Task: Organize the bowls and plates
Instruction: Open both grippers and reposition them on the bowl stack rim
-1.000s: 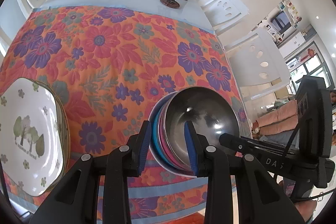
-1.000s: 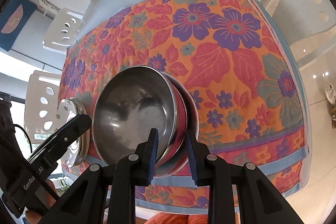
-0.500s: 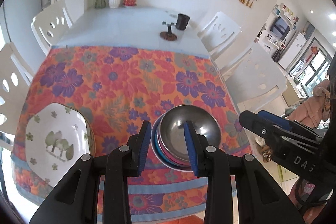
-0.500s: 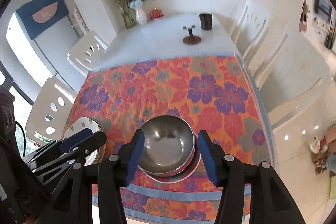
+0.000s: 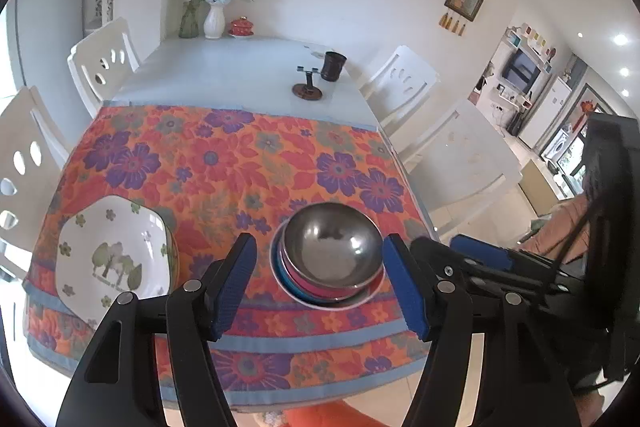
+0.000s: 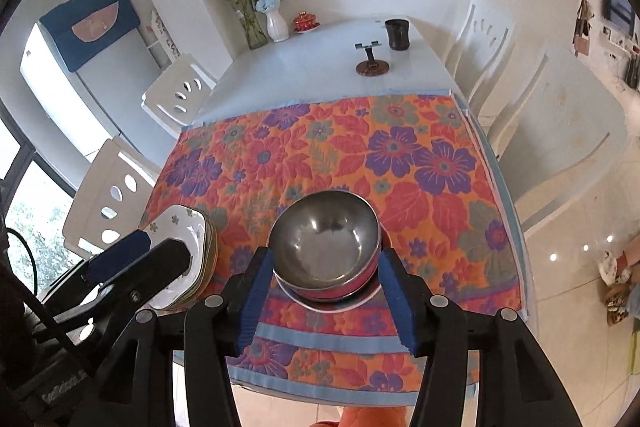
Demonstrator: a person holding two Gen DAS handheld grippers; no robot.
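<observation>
A steel bowl (image 5: pixel 334 251) sits on top of a stack of pink, blue and white bowls near the front edge of the flowered cloth; it also shows in the right wrist view (image 6: pixel 325 245). A stack of white plates with a tree print (image 5: pixel 110 253) lies to its left, also seen in the right wrist view (image 6: pixel 180 227). My left gripper (image 5: pixel 320 287) is open and empty, held back above the table's front edge. My right gripper (image 6: pixel 324 301) is open and empty, likewise above and in front of the bowls. Neither touches anything.
The flowered cloth (image 5: pixel 224 163) covers the near half of a white table (image 5: pixel 224 71). At the far end stand a dark cup (image 5: pixel 333 66), a small stand (image 5: pixel 307 89), vases (image 5: pixel 214 21) and a red dish. White chairs (image 5: pixel 100 63) line both sides.
Both grippers have pulled back and up from the bowl stack. The right gripper let go of the bowl stack's rim and opened. The left gripper opened wide in the last half second.
</observation>
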